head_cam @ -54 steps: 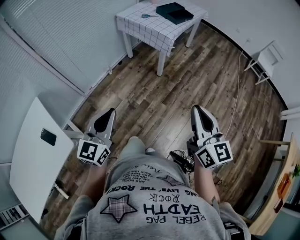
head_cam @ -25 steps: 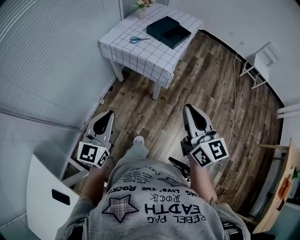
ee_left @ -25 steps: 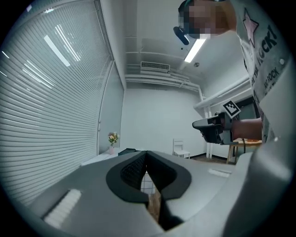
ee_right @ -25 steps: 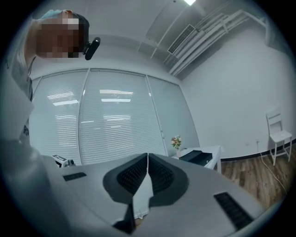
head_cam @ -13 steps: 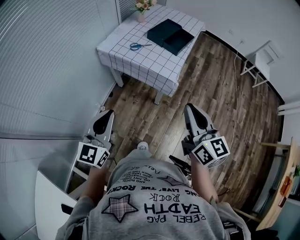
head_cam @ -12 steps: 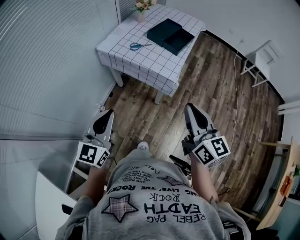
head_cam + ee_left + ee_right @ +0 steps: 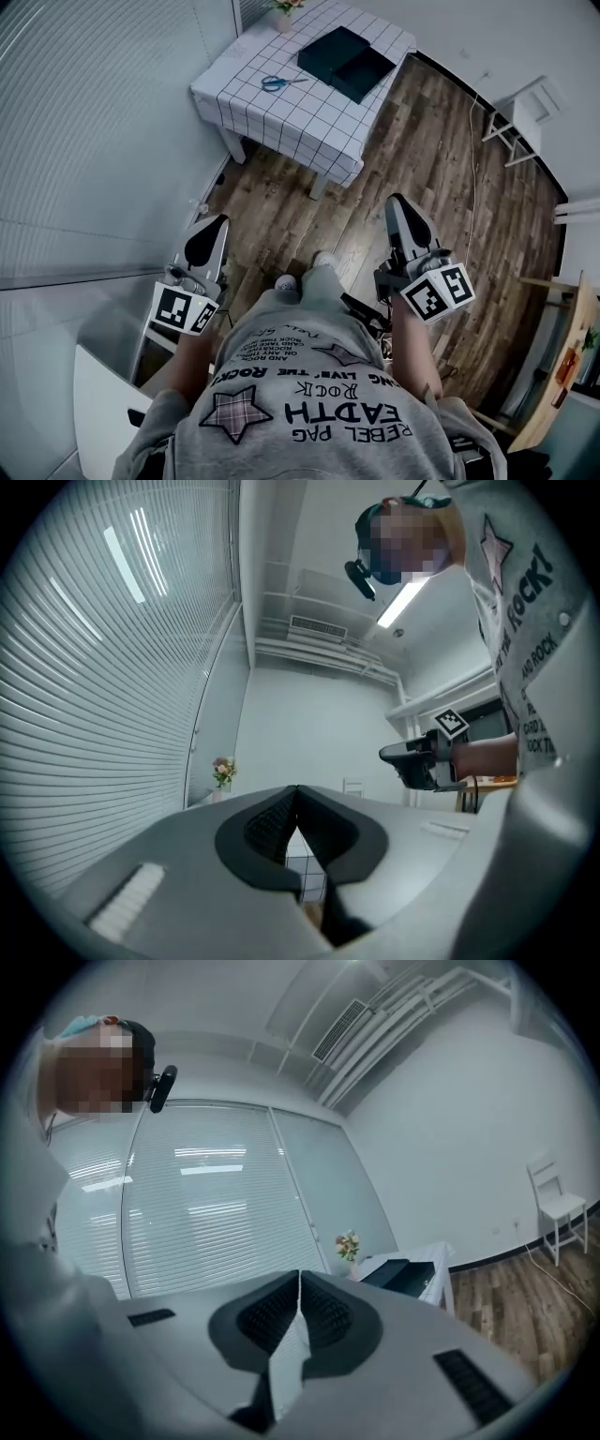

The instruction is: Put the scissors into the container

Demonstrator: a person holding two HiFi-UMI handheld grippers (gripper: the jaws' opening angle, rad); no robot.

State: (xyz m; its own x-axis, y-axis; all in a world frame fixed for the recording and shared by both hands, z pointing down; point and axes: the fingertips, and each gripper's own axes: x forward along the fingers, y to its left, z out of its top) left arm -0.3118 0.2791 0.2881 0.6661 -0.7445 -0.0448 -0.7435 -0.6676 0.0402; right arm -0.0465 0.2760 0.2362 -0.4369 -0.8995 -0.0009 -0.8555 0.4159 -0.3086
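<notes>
Writing: the grey shirt (image 7: 309, 394) reads "REBEL PAG", "EARTH" and "ROCK", upside down in the head view. The left gripper view catches "ROCK!" on the same shirt. Each claw carries a cube of black-and-white square markers with no legible text.

Scissors (image 7: 282, 82): flat on the checked cloth of the far bench (image 7: 309, 127), left of the dark open container (image 7: 347, 61), near it but not touching. Well apart from both claws. Only the head view shows them.

Left gripper view: window blinds on the left, ceiling strip light, small vase of flowers (image 7: 223, 771), and the right claw seen from the side.

Right gripper view: container on the bench edge, flowers beside it, a white chair (image 7: 558, 1206) against the far wall, and the wood floor (image 7: 506, 1297).

Left claw (image 7: 217, 228): tips meet, nothing between them.

Right claw (image 7: 397, 208): tips meet, nothing held. Only blinds show through the gap below the tips.

Pose: both claws held level, one on each side of the person's legs, pointing towards the far bench. Forearms reach forward from the body, with a marker cube just ahead of each hand.
</notes>
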